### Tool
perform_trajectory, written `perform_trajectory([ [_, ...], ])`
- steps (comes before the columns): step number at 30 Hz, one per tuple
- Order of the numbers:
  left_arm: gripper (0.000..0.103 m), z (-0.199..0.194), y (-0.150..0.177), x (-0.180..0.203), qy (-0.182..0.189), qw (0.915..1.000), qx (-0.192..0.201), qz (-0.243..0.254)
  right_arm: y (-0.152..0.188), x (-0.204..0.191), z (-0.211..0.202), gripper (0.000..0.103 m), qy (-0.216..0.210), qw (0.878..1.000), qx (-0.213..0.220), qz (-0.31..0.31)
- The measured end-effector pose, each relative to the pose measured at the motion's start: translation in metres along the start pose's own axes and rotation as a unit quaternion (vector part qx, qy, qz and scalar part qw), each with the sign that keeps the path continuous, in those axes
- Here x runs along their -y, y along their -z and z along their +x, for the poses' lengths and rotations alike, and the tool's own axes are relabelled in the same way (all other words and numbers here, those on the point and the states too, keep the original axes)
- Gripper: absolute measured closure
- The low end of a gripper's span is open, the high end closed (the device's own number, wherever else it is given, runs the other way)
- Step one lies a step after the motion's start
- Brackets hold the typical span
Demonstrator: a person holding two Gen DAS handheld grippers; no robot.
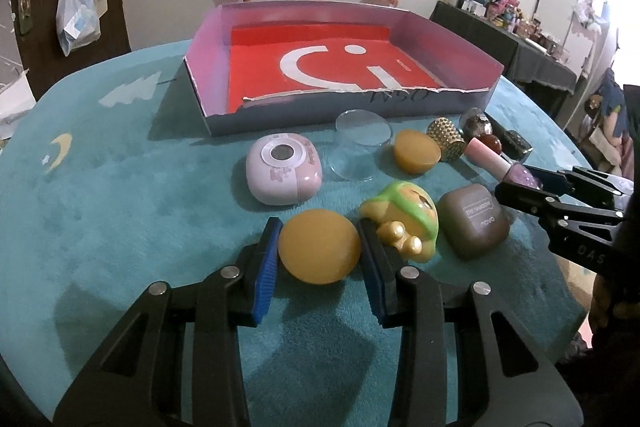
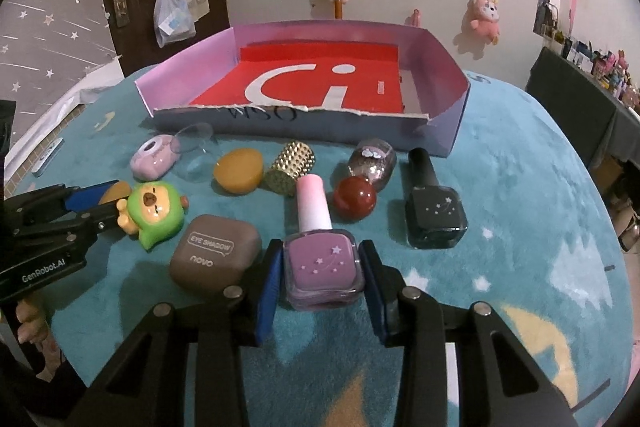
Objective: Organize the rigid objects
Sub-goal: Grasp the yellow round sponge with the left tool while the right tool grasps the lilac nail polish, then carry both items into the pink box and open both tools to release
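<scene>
Left gripper (image 1: pixel 320 247): we have it clamped on the yellow half-ball (image 1: pixel 319 247), a blue pad pressed to each side, down on the teal cloth (image 1: pixel 120 207).
Right gripper (image 2: pixel 322 269): we have it closed around the purple nail polish bottle (image 2: pixel 320 265), pads against the flat sides of the glass body.
Where things lie: both pieces sit on the cloth in front of the shallow box (image 2: pixel 312 125), which holds nothing yet.
Half-ball handling: we judge it light and stiff, with a smooth curved skin that could squirt out of the pads. Best held across its widest part, as now.
Bottle handling: glass, so heavier and breakable. The flat sides give a sure hold; the pink cap (image 2: pixel 314 205) is narrow and round, a poorer place to grip.
Close neighbours: the green toy figure (image 1: pixel 400 223) touches the left gripper's right finger, and the brown eye shadow case (image 2: pixel 214 255) lies just beside the right gripper's left finger. We would lift straight up so as not to drag them.
Waiting: black bottle (image 2: pixel 434 217), red ball (image 2: pixel 355 199), gold studded cap (image 2: pixel 290 165).
</scene>
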State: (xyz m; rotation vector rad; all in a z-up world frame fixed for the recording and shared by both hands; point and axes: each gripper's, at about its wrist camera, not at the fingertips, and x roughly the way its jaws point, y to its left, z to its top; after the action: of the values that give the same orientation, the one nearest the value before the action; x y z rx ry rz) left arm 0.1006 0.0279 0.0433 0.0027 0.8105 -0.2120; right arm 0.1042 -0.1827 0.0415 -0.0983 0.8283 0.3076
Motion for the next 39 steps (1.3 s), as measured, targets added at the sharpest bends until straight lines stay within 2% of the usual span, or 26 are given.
perform_trajectory([
  [8, 0.067, -0.006, -0.004, -0.001, 0.000, 1.0000, 0.009, -0.003, 0.000, 0.000, -0.002, 0.063, -0.006, 1.000, 0.001, 0.001],
  [15, 0.067, -0.015, -0.020, -0.002, 0.006, 0.9995, 0.031, 0.000, -0.009, 0.001, -0.010, 0.063, -0.008, 1.000, 0.016, -0.002],
  [20, 0.067, -0.014, -0.042, -0.005, 0.013, 0.9990, 0.042, 0.005, -0.029, 0.006, -0.013, 0.063, -0.012, 0.999, 0.037, -0.005],
  [27, 0.067, 0.007, -0.089, -0.013, 0.025, 0.9989, 0.036, 0.012, -0.076, 0.017, -0.001, 0.063, -0.011, 0.998, 0.053, -0.016],
  [33, 0.067, 0.041, -0.116, -0.014, 0.012, 0.9993, 0.013, 0.033, -0.115, 0.021, 0.032, 0.063, -0.002, 0.999, 0.027, -0.042],
  [39, 0.067, 0.071, -0.130, -0.016, 0.000, 0.9982, -0.024, 0.055, -0.138, 0.024, 0.063, 0.063, 0.005, 0.997, -0.028, -0.068],
])
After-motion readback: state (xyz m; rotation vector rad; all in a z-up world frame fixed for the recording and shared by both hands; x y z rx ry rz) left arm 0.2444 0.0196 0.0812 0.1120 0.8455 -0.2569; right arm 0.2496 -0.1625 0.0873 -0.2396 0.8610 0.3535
